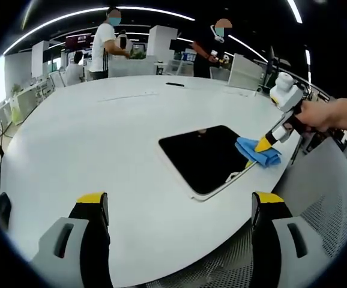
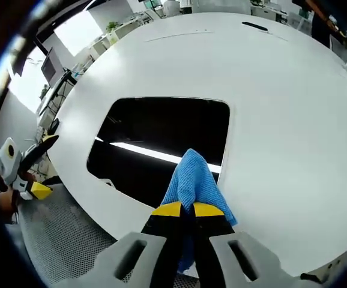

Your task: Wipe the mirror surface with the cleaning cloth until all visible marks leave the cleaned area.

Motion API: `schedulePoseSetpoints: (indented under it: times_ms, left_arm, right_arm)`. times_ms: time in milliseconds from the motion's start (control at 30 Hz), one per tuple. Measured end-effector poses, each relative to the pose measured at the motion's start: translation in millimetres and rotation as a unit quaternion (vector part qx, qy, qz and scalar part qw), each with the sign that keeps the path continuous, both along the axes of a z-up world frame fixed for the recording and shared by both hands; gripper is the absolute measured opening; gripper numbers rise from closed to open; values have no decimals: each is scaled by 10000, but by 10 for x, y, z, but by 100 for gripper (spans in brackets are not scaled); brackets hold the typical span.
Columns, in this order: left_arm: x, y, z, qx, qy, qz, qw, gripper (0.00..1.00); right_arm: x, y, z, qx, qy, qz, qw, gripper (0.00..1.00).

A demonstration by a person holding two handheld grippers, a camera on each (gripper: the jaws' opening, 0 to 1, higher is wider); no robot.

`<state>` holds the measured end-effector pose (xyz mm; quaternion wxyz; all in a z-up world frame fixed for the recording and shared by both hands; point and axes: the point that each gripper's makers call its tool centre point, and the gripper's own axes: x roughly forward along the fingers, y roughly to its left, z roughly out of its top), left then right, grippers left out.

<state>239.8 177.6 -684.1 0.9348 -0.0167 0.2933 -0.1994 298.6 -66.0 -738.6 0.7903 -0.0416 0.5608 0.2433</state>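
My right gripper is clamping its jaws on the blue cleaning cloth, which is lying on the near edge of the dark mirror. The mirror is lying flat on the white worktop. My left gripper is hovering with jaws spread wide, well apart from the mirror.
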Motion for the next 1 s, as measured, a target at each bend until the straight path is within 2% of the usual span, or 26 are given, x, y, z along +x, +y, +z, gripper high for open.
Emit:
schedulePoseSetpoints:
  times_ms: [300,1000]
  left_arm:
    - [-6,-1,25,-15,-21,40,10000,99]
    - [-9,-5,41,-2,-14,38,10000,99]
  right_arm:
    - [145,29,-5,-36,-8,-25,10000,0]
    - [732,99,-2,-193,-88,-56,9998,0]
